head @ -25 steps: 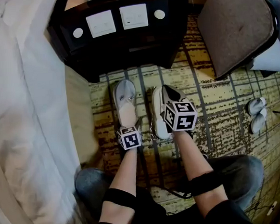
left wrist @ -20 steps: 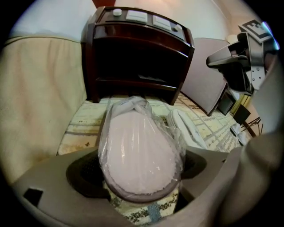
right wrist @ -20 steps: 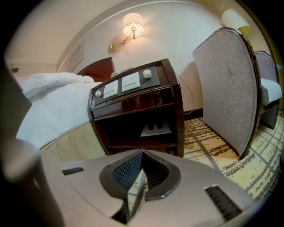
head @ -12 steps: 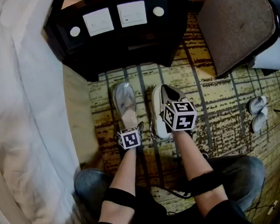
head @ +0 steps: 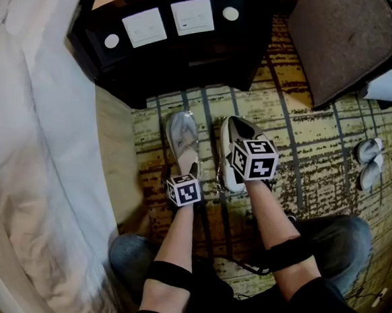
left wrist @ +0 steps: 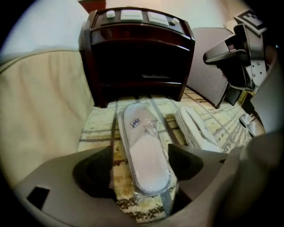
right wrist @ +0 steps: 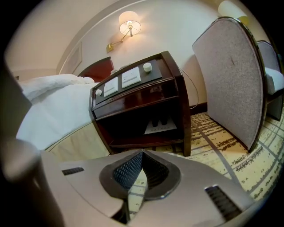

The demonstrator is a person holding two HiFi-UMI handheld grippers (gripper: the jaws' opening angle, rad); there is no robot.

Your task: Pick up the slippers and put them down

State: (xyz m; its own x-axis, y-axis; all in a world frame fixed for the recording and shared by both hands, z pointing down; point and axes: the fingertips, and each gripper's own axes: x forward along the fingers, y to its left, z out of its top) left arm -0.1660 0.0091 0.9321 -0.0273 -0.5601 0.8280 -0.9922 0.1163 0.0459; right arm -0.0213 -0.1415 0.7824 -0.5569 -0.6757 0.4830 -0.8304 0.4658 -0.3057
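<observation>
A white slipper point(head: 182, 138) in a clear plastic wrap lies flat on the patterned carpet point(head: 317, 149), toe toward the nightstand. My left gripper point(head: 181, 170) points steeply down over its heel. In the left gripper view the slipper point(left wrist: 144, 146) lies between the jaws, which have just been closing. A strip of carpet still shows beside the left pad point(left wrist: 95, 170), so they stand open. The second white slipper point(head: 232, 163) point(left wrist: 197, 128) lies beside it on the right. My right gripper point(head: 242, 145) point(right wrist: 142, 153) hovers above that one, shut with nothing in it.
A dark wooden nightstand point(head: 174, 46) stands just past the slippers' toes. The bed with white sheets point(head: 38, 131) fills the left. A padded chair point(head: 348, 32) is at the upper right. Another pair of slippers point(head: 369, 162) lies at the right edge. My knees are below.
The left gripper's jaws spread wider half a second ago and now stand narrower round the slipper's heel. The right gripper has not moved over its slipper.
</observation>
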